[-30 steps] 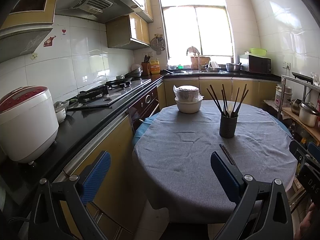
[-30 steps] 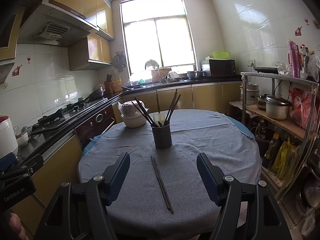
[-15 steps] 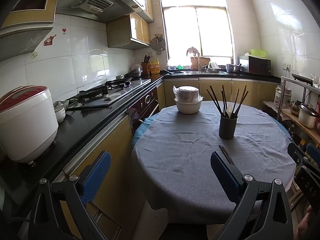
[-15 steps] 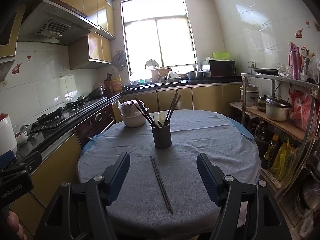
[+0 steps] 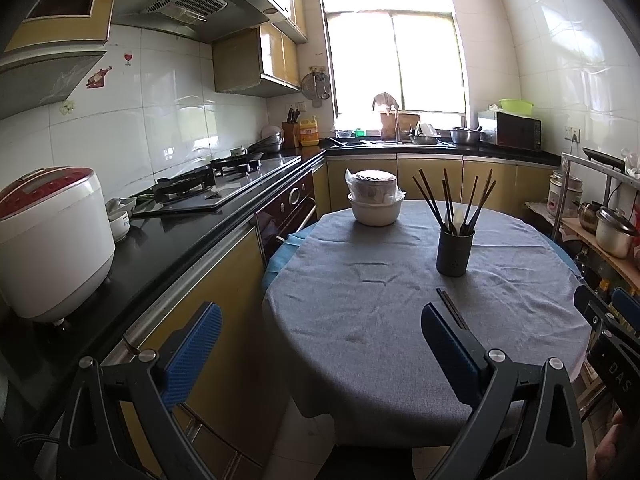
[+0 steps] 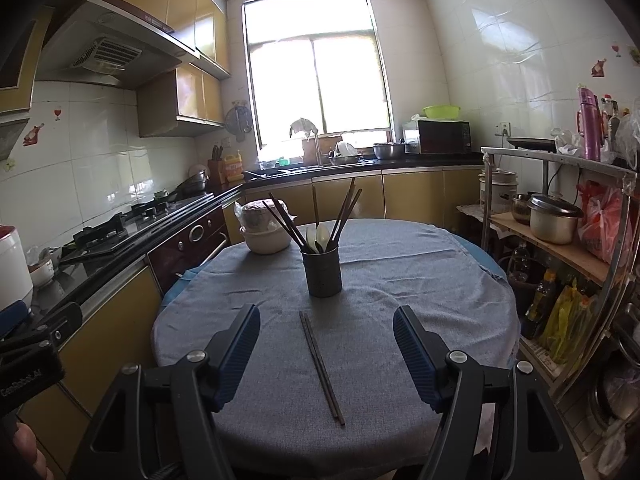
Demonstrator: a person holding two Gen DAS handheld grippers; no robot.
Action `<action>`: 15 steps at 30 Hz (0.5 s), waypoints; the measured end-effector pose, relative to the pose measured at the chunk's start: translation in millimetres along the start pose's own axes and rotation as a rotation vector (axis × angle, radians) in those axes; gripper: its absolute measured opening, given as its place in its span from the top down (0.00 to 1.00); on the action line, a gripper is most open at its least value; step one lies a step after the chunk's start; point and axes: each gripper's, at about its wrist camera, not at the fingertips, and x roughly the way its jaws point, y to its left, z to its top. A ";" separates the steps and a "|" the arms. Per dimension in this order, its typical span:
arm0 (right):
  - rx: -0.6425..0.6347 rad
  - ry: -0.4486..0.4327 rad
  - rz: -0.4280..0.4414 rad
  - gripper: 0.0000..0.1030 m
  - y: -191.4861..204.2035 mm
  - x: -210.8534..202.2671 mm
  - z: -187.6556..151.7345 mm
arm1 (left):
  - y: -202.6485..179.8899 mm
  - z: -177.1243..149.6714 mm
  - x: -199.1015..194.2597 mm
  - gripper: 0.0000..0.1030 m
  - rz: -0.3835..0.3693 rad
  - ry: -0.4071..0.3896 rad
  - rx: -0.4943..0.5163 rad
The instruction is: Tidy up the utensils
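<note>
Gaping empty, right claw (image 6: 326, 350) shows whole chopsticks (image 6: 321, 364); left claw (image 5: 318, 350), seemingly empty, half-hides them.

Your only strong light is daylight through the window (image 5: 394, 60), which blows out to plain white in both views and throws glare on the wall tiles (image 6: 500, 40). The table (image 6: 400, 292) is evenly lit and sharp. Fisheye bending curves the edges, and the corners go black.

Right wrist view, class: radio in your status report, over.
Left gripper and right gripper open, empty. Pair of dark wooden chopsticks flat on grey tablecloth, short of dark cylindrical utensil holder. Path unobstructed.
</note>
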 end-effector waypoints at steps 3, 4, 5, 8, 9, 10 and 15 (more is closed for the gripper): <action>-0.001 0.000 0.000 0.30 -1.0 0.2 -0.1 | -0.2 -0.6 0.4 0.03 0.001 0.003 -0.004; -0.001 0.001 0.000 0.30 -1.0 0.4 -0.2 | -0.5 -1.3 0.3 0.03 0.000 0.005 -0.005; -0.001 0.002 0.000 0.30 -0.9 0.3 -0.2 | -0.5 -1.7 0.5 0.03 0.000 0.007 -0.005; -0.001 0.011 -0.001 0.30 -1.3 1.8 -1.1 | -0.5 -3.1 2.2 0.03 0.003 0.014 -0.006; -0.002 0.013 -0.002 0.30 -1.6 2.4 -1.7 | -0.5 -3.4 2.9 0.03 0.002 0.018 -0.006; -0.003 0.015 -0.003 0.30 -1.9 2.8 -2.0 | -0.2 -4.2 4.4 0.03 0.001 0.024 -0.008; -0.004 0.026 -0.007 0.30 -1.9 5.0 -4.6 | 1.7 -8.9 13.1 0.03 -0.002 0.067 -0.021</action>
